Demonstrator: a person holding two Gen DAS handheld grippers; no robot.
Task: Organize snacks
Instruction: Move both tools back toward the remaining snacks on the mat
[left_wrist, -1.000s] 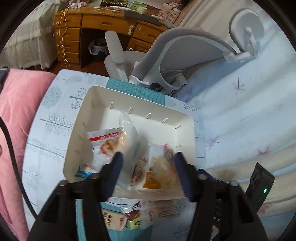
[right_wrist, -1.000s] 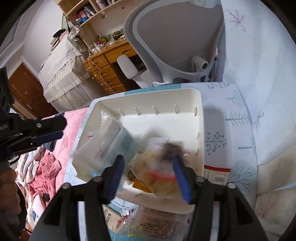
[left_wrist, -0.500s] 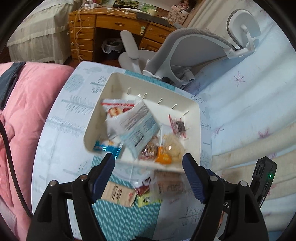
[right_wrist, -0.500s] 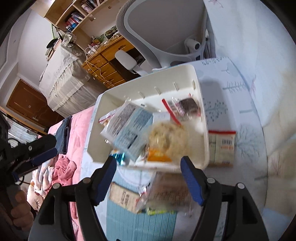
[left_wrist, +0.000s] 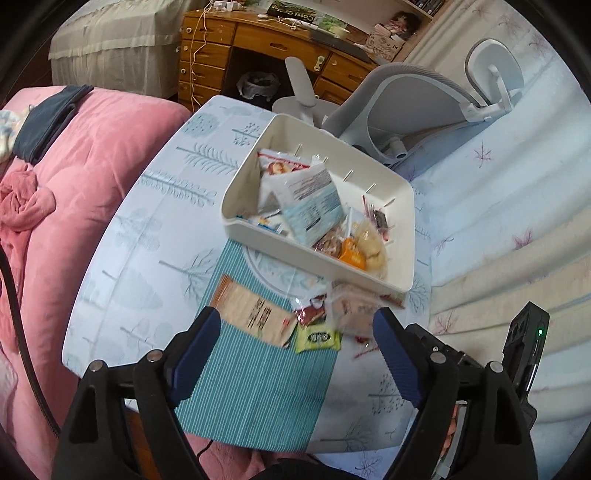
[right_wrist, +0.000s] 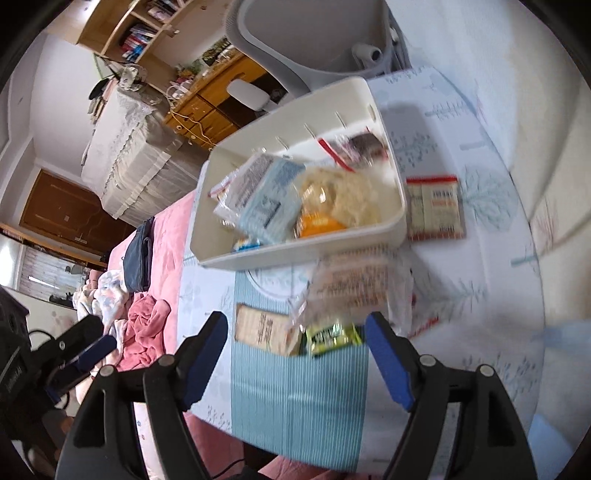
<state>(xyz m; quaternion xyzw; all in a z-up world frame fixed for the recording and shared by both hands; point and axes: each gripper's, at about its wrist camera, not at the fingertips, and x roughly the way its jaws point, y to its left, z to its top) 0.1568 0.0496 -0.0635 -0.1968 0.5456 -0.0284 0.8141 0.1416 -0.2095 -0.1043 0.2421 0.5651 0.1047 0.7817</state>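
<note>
A small desk (left_wrist: 155, 266) with a tree-print cloth and a teal striped mat (left_wrist: 258, 376) stands beside a pink bed (left_wrist: 66, 206). On the desk, a white bin (left_wrist: 402, 206) already holds a heap of snacks: a pale blue packet (left_wrist: 314, 206), a bun in clear wrap (left_wrist: 371, 245), an orange pack (left_wrist: 352, 256) and others.

Loose snacks lie on the desk just short of the bin's near wall: a tan packet (left_wrist: 255, 314), a clear bag (left_wrist: 351, 306), a red wrapper (left_wrist: 310, 314) and a green packet (left_wrist: 317, 338). One more, a red-edged packet (right_wrist: 434, 206), lies just beside the bin's right wall in the right view.

The left tongs (left_wrist: 295, 365) have just been opening and stand apart, nothing between the blue pads. The right tongs (right_wrist: 295, 362) have likewise just been opening and are empty.

The green packet lies at twelve o'clock from each pair, just ahead of the gap, its long axis running nine to three, across the jaws. The tan packet sits at eleven o'clock, running from ten to four. Both pairs look about equally near the pile; the red-edged packet, at one o'clock from the right tongs, seems the right hand's to take.
</note>
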